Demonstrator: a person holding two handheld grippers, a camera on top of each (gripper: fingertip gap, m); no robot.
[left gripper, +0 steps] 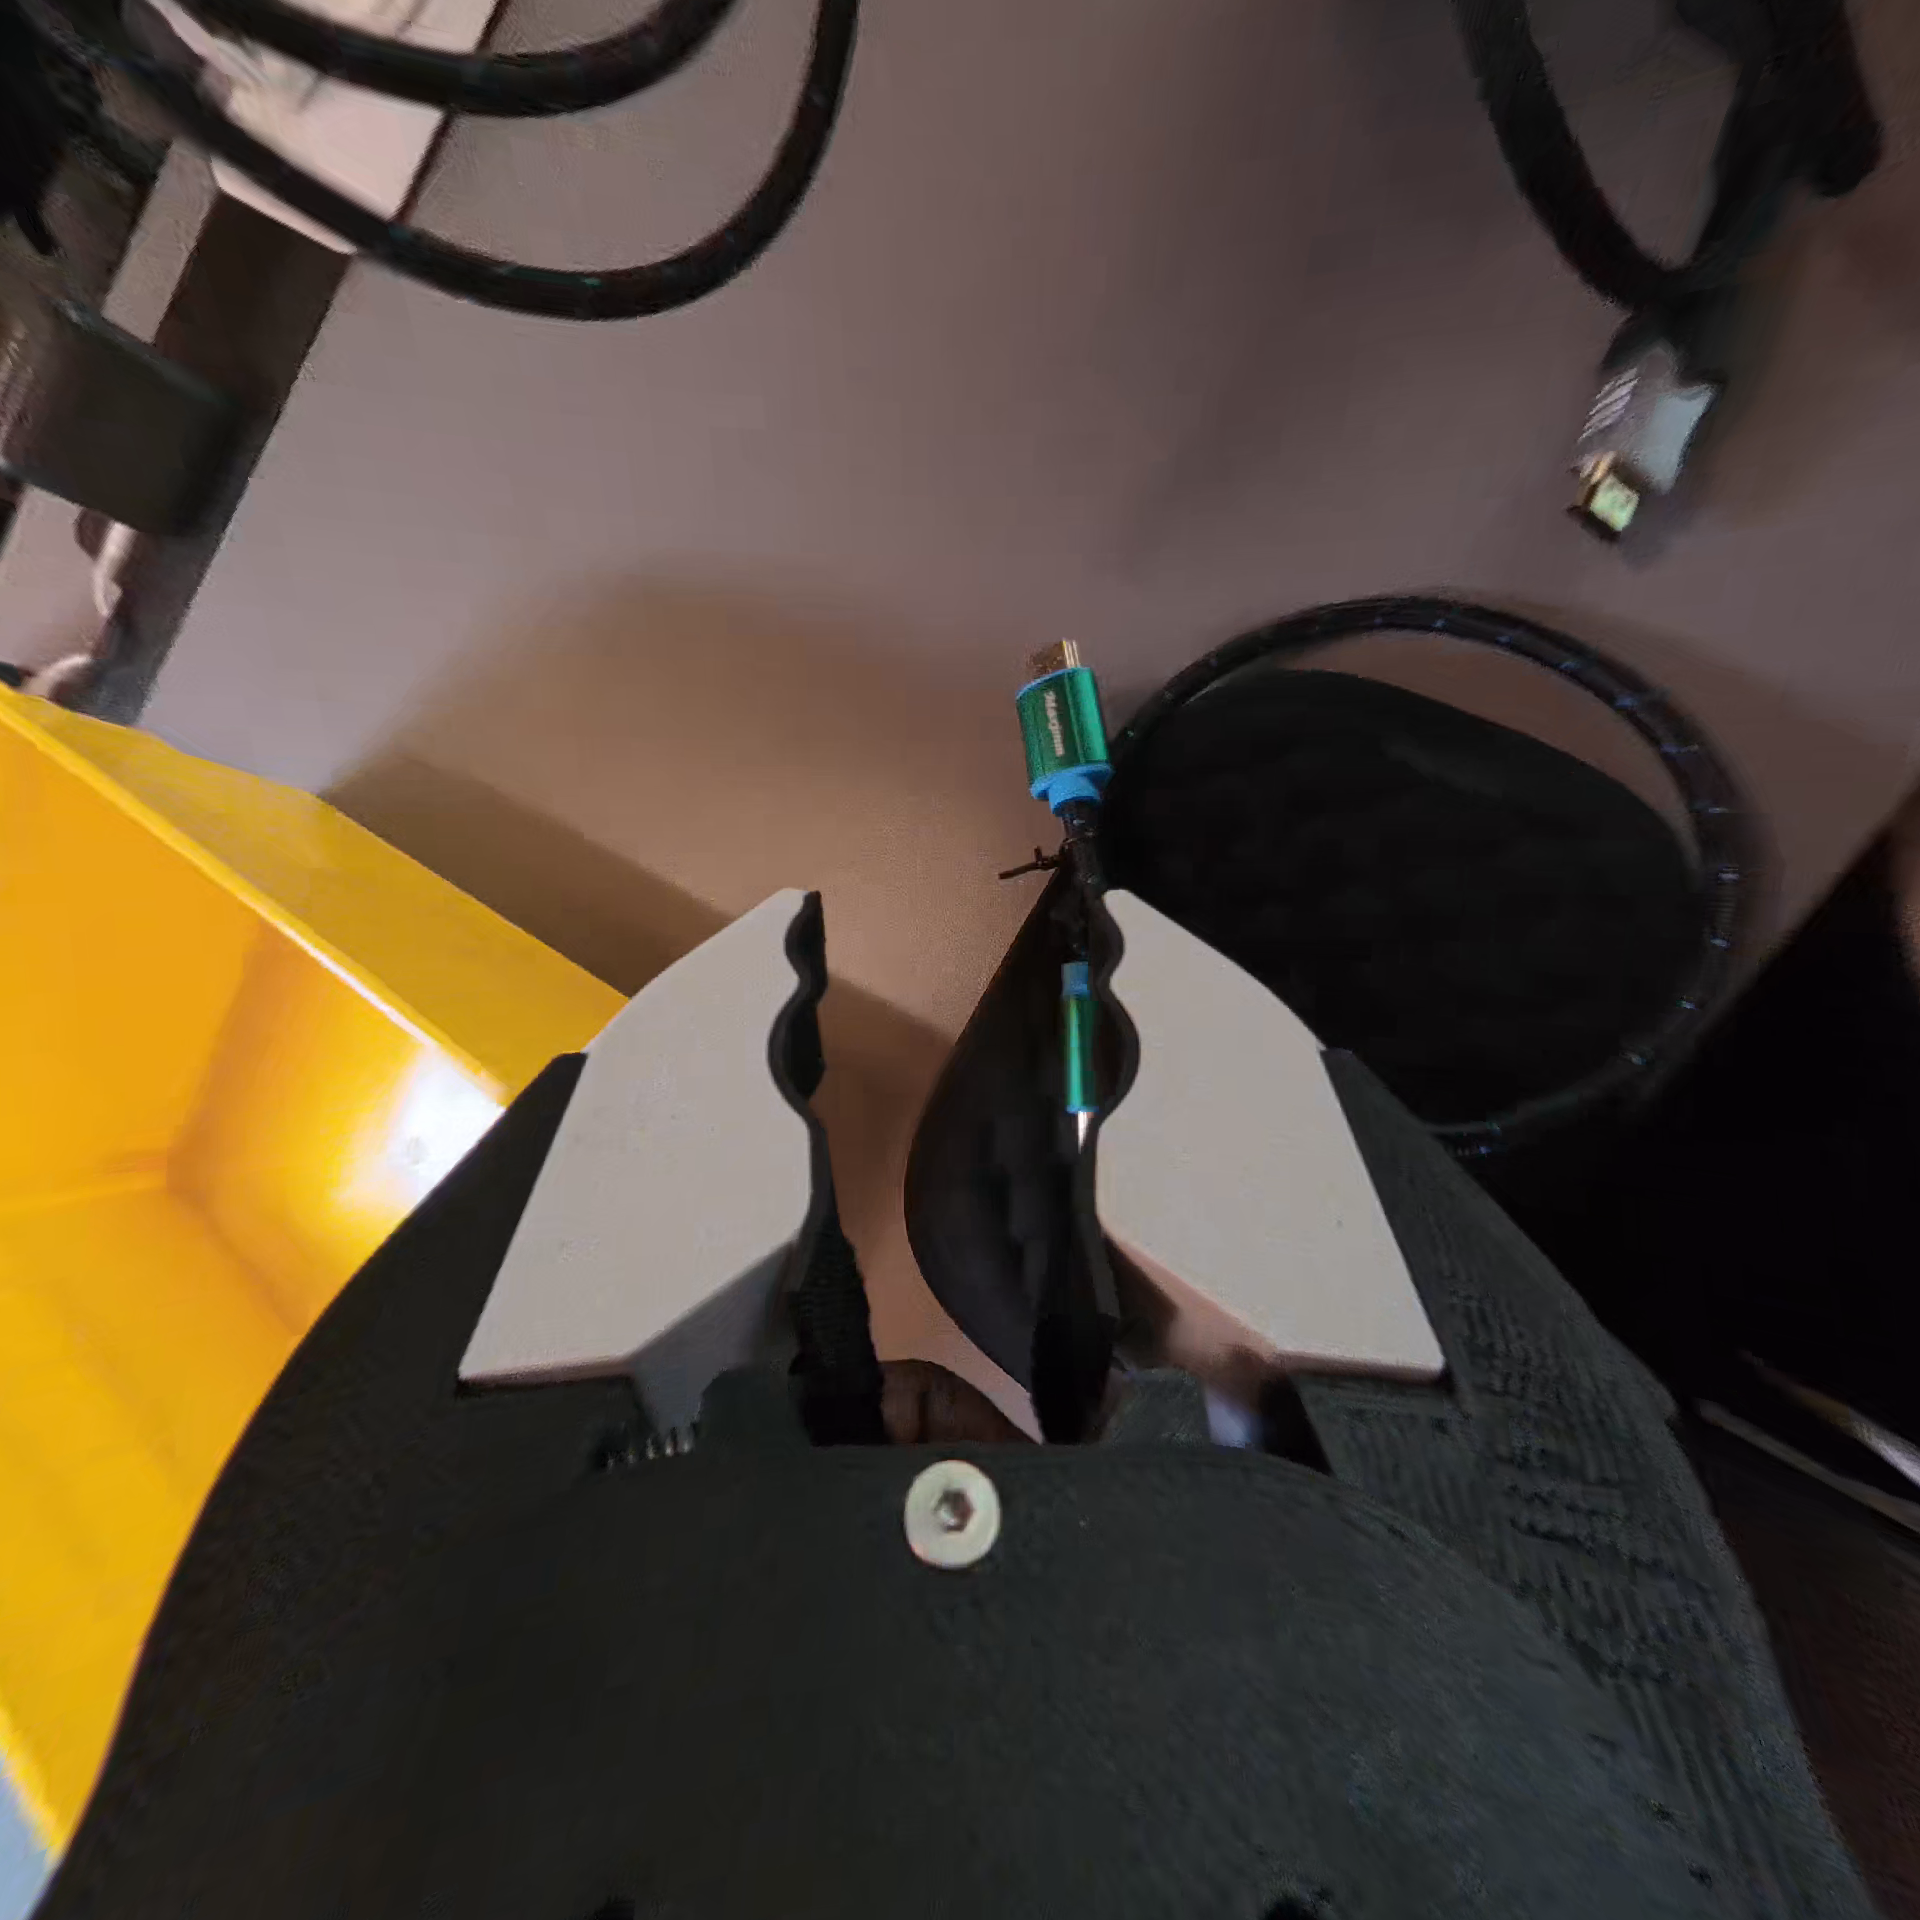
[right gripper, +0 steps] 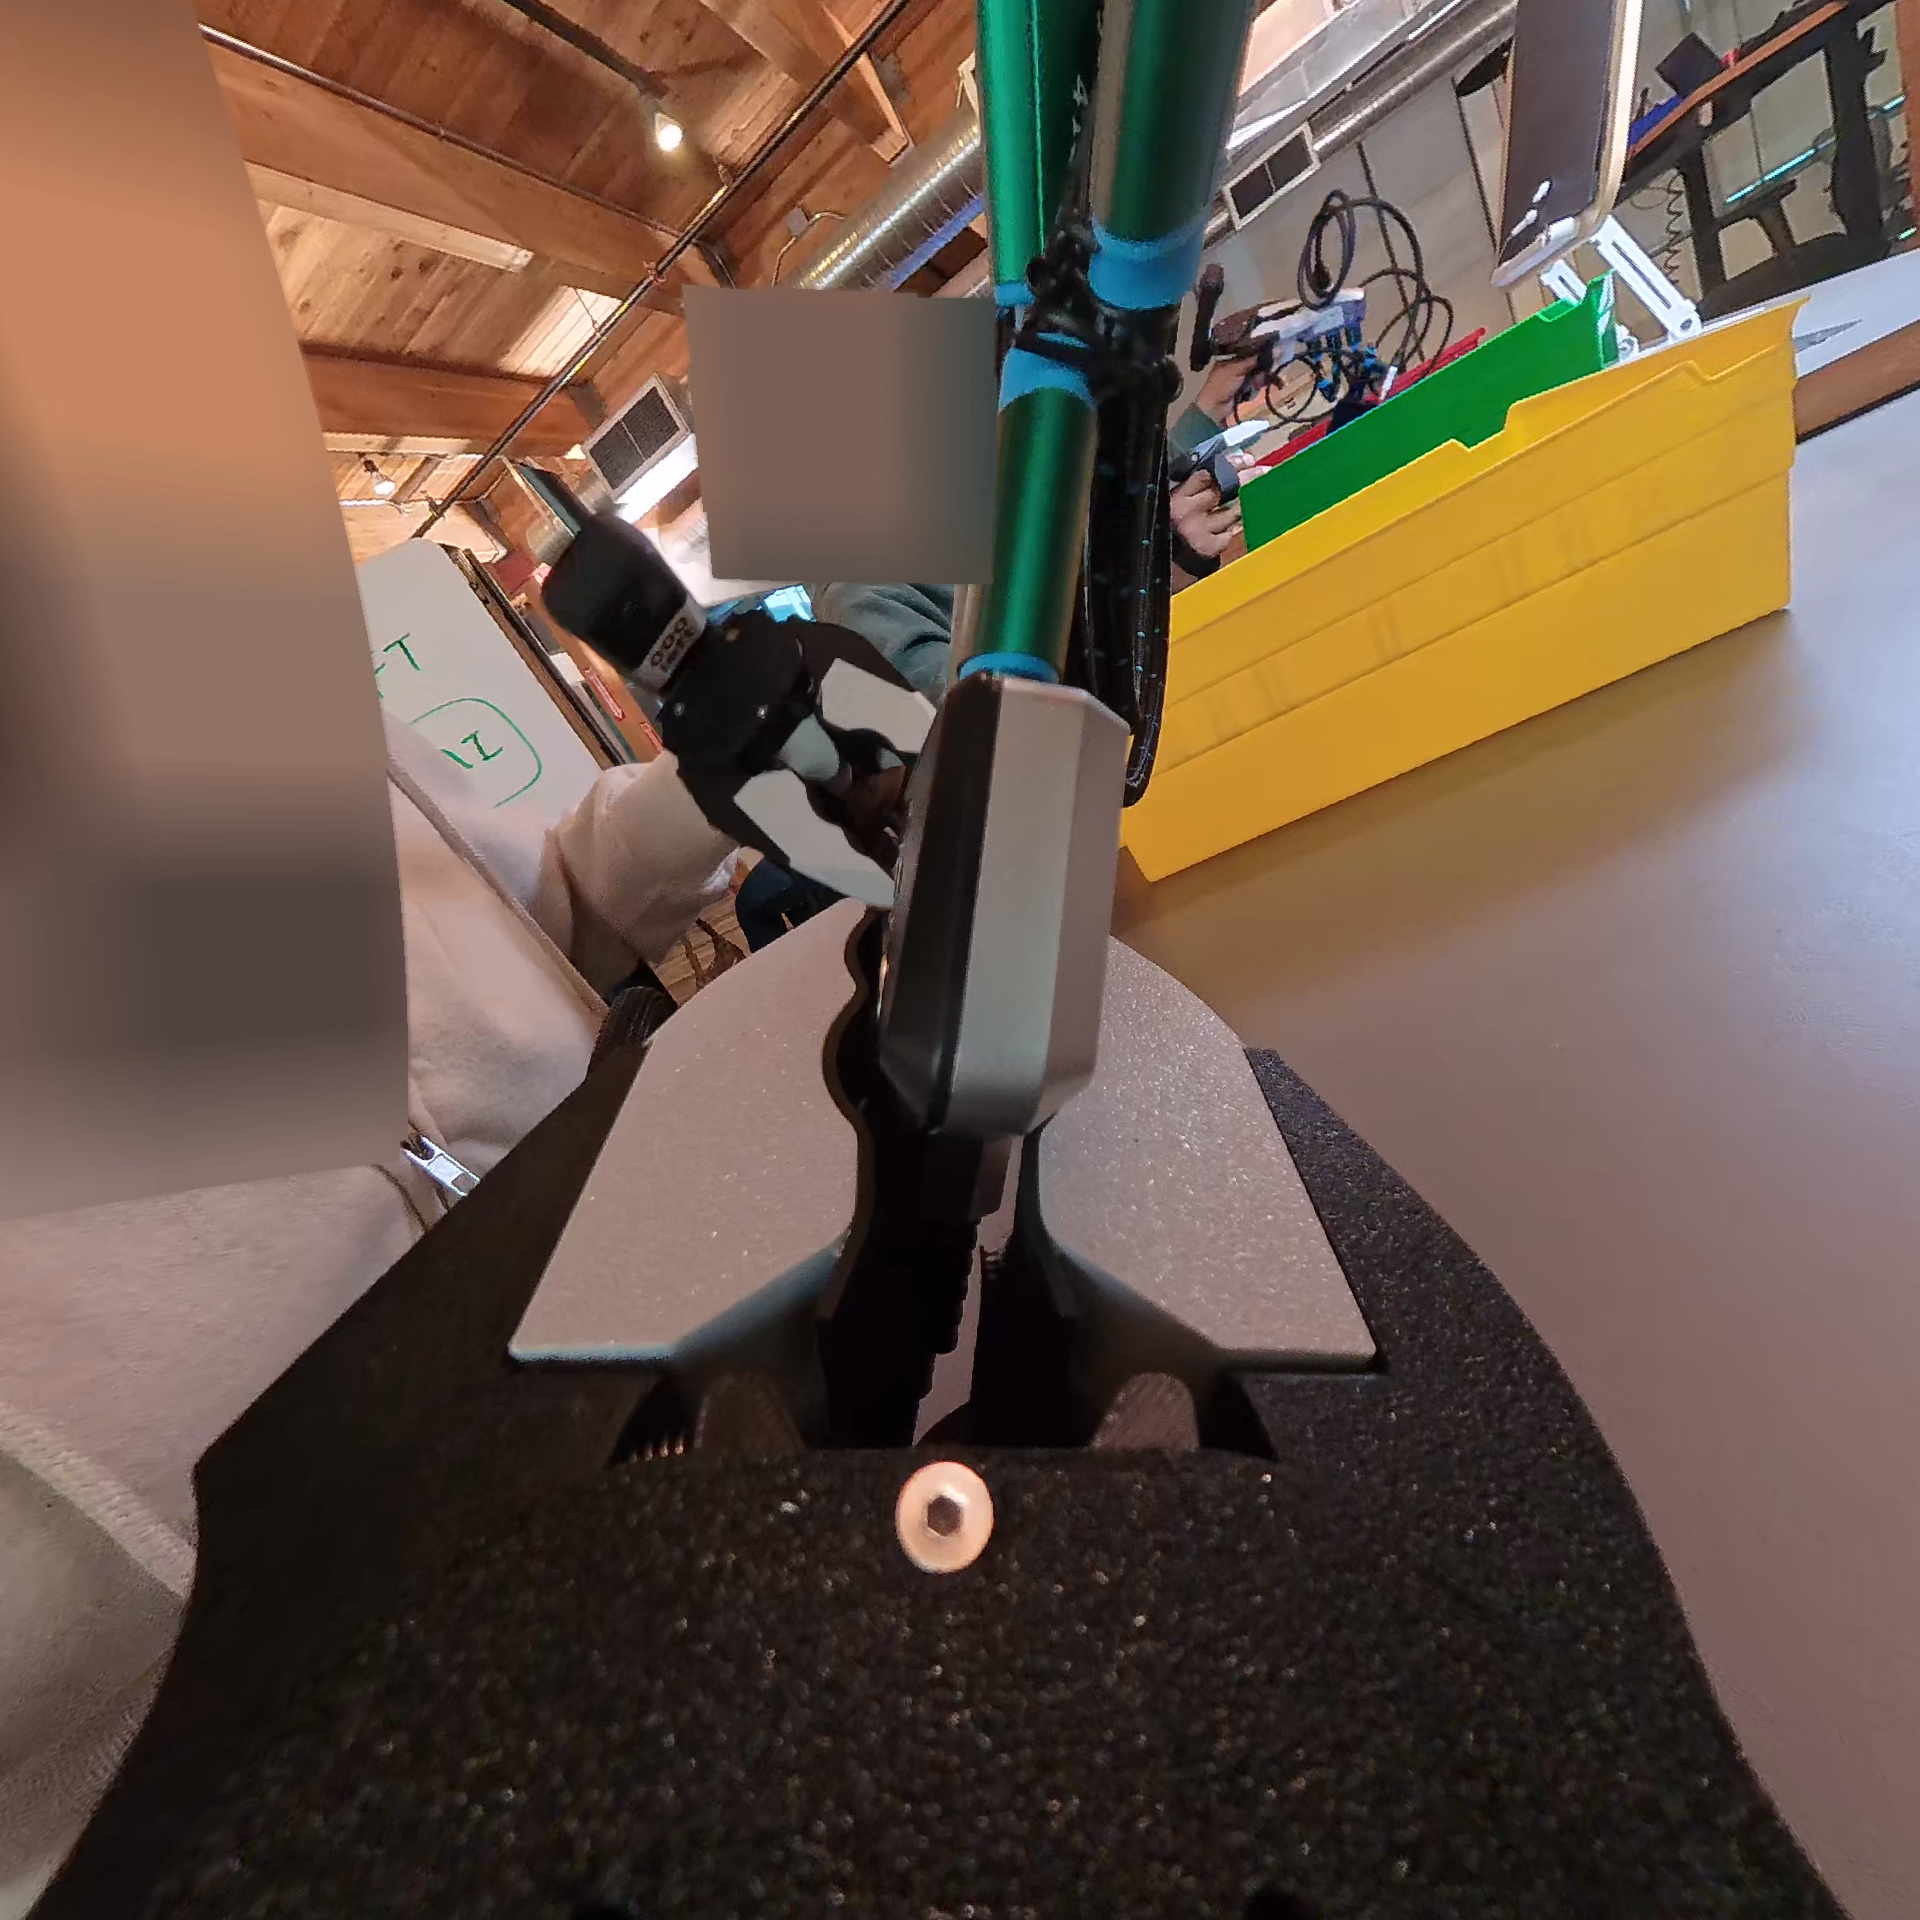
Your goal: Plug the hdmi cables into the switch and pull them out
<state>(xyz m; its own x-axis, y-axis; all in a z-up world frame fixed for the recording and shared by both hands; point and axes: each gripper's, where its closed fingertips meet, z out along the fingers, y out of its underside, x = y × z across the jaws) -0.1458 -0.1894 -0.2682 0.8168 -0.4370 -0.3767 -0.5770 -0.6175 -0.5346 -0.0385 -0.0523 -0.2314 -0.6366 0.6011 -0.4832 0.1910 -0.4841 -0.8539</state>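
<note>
In the right wrist view my right gripper (right gripper: 992, 945) is shut on a grey switch box (right gripper: 1029, 883) with a black face, held on edge above the table. A green HDMI plug (right gripper: 1034, 520) stands in its top end, tied to other green plugs (right gripper: 1153, 125) and a black braided cable (right gripper: 1127, 582). My left gripper (right gripper: 883, 795) is at the switch's black side. In the left wrist view my left gripper (left gripper: 961, 909) is open. A black shape (left gripper: 997, 1174) and a thin green plug (left gripper: 1078, 1039) lie against the right finger. Another green plug (left gripper: 1060, 727) shows beyond.
A yellow bin (right gripper: 1455, 623) stands on the brown table (right gripper: 1558, 1091), with a green bin (right gripper: 1434, 416) behind it. The yellow bin also shows on the left of the left wrist view (left gripper: 208, 1039). A grey HDMI plug (left gripper: 1642, 436), a looped black cable (left gripper: 1704, 831) and more cables (left gripper: 623, 291) lie ahead.
</note>
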